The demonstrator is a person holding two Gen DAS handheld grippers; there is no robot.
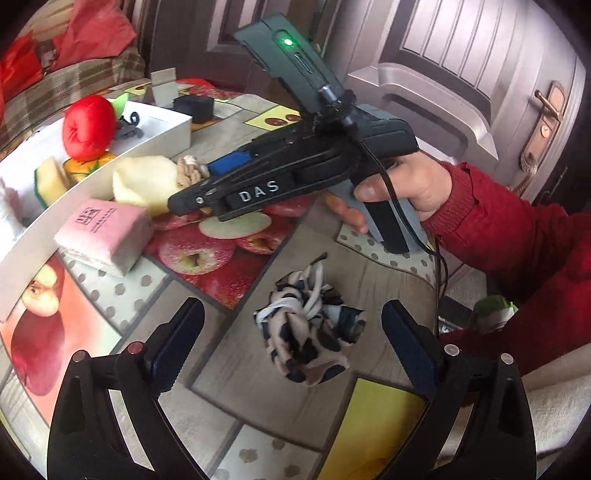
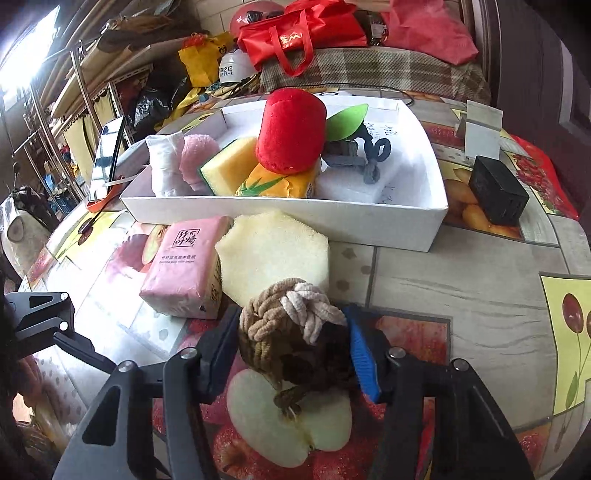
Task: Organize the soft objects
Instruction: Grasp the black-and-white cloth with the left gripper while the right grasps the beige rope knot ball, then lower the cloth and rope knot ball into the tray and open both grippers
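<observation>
My left gripper (image 1: 291, 328) is open, with a black-and-white knotted fabric toy (image 1: 308, 332) lying on the table between its fingers. My right gripper (image 2: 291, 350) is shut on a brown-and-beige knotted rope ball (image 2: 291, 325), also seen in the left wrist view (image 1: 190, 170). A white box (image 2: 406, 221) holds a red plush apple (image 2: 290, 131), a yellow sponge (image 2: 229, 166), an orange tissue pack (image 2: 280, 184), white and pink soft items and a grey rope. A pale foam block (image 2: 273, 254) and a pink tissue pack (image 2: 184, 266) lie in front of the box.
A black box (image 2: 496, 195) and a white card stand (image 2: 480, 129) sit right of the white box. A phone (image 2: 107, 155) leans at its left. The table (image 2: 461, 295) has a fruit-print cover. A door (image 1: 480, 74) and a sofa with red bags (image 2: 314, 29) lie beyond.
</observation>
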